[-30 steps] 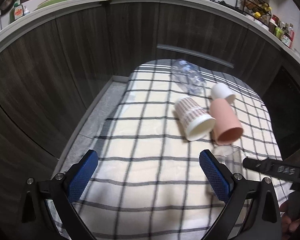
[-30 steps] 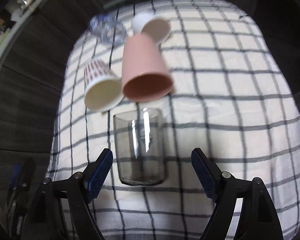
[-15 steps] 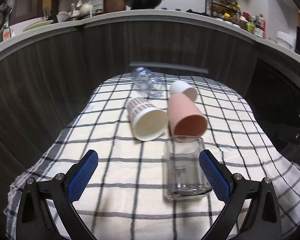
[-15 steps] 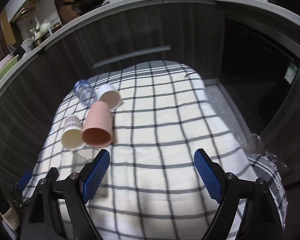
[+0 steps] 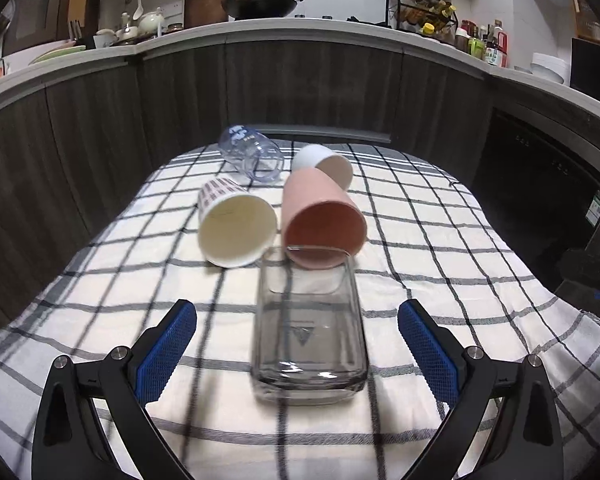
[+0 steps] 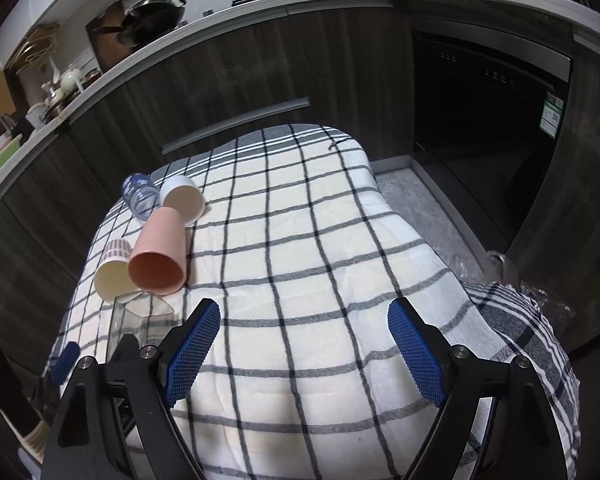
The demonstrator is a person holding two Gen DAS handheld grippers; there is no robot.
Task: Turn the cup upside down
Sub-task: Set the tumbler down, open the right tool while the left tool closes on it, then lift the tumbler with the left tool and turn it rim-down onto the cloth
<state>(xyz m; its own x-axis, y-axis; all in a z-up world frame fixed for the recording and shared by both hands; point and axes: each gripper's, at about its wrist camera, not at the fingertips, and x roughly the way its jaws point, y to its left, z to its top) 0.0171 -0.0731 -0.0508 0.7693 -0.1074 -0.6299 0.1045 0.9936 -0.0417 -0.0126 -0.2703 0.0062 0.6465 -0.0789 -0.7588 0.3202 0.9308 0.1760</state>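
1. Glass cup (image 5: 309,322) lay on its side on the checked cloth (image 5: 440,240), base toward the left wrist camera, mouth pointing away and touching or just short of the pink cup's rim; which one I could not tell.
2. Going left to right in the left wrist view: paper cup (image 5: 236,230) on its side, mouth toward camera; clear plastic cup (image 5: 250,154) behind it; pink cup (image 5: 320,222) on its side; white cup (image 5: 324,164) behind that, touching the pink one.
3. Left gripper (image 5: 296,344) stood wide open, holding nothing, a blue pad on either side of the glass cup with clear gaps both sides. Judged: lined up for the grasp, not yet in contact.
4. Right gripper (image 6: 302,344) also wide open and empty, over bare cloth, well to the right of the cups.
5. Judged step in hand: close the left gripper on the glass cup.
6. Notes on doing it well: advance until the pads sit around mid-body, not at the heavy base; close slowly, since smooth glass may slip or roll on cloth.
7. Lift clear before rotating, so the mouth does not nudge the pink cup or paper cup.
8. Turn the mouth downward and set the rim flat on open cloth, near the camera side, away from the cluster.
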